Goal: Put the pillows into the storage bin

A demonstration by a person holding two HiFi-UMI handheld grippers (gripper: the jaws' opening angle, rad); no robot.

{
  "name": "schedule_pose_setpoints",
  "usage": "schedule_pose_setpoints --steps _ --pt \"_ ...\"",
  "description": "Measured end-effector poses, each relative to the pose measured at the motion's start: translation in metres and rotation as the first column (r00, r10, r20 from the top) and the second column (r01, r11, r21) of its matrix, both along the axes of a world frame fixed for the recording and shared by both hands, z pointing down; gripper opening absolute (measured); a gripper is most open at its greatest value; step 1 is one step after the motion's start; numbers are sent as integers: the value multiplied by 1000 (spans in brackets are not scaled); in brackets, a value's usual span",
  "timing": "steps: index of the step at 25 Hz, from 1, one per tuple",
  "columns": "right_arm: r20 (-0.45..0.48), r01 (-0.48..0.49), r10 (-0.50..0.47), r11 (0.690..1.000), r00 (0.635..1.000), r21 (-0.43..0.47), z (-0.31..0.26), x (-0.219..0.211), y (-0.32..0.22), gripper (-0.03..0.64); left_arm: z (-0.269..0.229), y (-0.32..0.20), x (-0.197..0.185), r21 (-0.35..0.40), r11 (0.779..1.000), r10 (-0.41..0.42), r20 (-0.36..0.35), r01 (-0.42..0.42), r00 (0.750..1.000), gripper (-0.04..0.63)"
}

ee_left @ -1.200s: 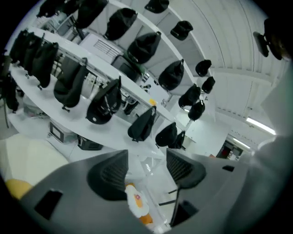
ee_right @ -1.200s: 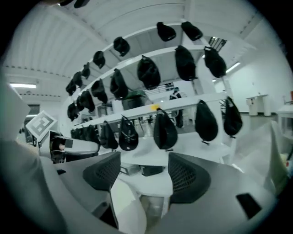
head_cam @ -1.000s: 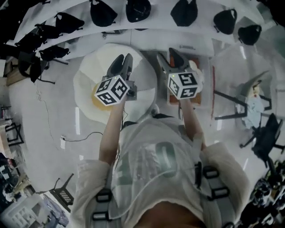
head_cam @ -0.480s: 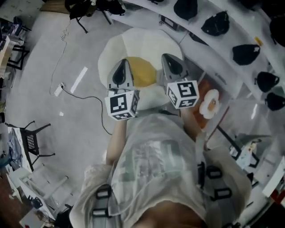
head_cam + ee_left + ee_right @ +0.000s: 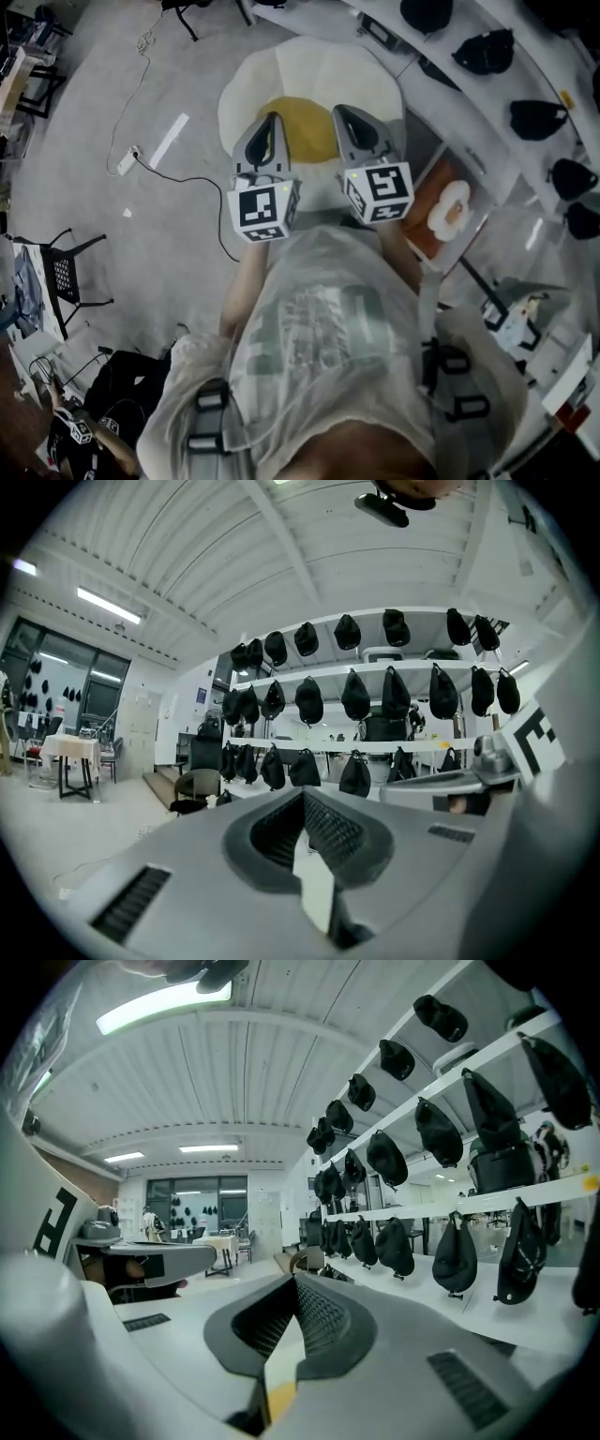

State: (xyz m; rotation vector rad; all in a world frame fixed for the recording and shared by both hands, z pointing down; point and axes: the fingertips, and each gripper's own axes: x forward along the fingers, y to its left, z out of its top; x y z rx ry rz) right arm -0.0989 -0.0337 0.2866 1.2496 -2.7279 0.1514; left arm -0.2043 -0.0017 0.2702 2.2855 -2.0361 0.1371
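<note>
A large fried-egg pillow (image 5: 314, 80), white with a yellow yolk, spreads out just ahead of both grippers in the head view. My left gripper (image 5: 271, 119) is shut on its near edge, left of the yolk. My right gripper (image 5: 342, 111) is shut on the same edge, right of the yolk. A white sliver of the pillow (image 5: 314, 888) shows between the closed jaws in the left gripper view. A white and yellow strip of it (image 5: 279, 1377) is pinched likewise in the right gripper view. To the right stands an orange-bottomed storage bin (image 5: 422, 225) with a small egg pillow (image 5: 450, 208) inside.
White shelves with several black bags (image 5: 536, 117) curve along the right and top. A power strip with its black cable (image 5: 178, 176) lies on the grey floor at left. A black chair (image 5: 70, 272) and another person (image 5: 94, 441) are at the lower left.
Both grippers' jaws stood open over the pillow and are now shut on its edge. The view has swung round, so the shelves now lie to the right and the open floor to the left.
</note>
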Motion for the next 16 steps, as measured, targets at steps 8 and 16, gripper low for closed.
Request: schedule_pose_setpoints --steps 8,16 --pt "-6 -33 33 999 999 -31 11 1 -2 8 9 -3 3 -13 999 44 -10 -45 999 8" --pt "-17 -9 8 1000 1000 -30 12 -19 8 9 9 3 -20 -18 1000 21 -20 -21 1000 8"
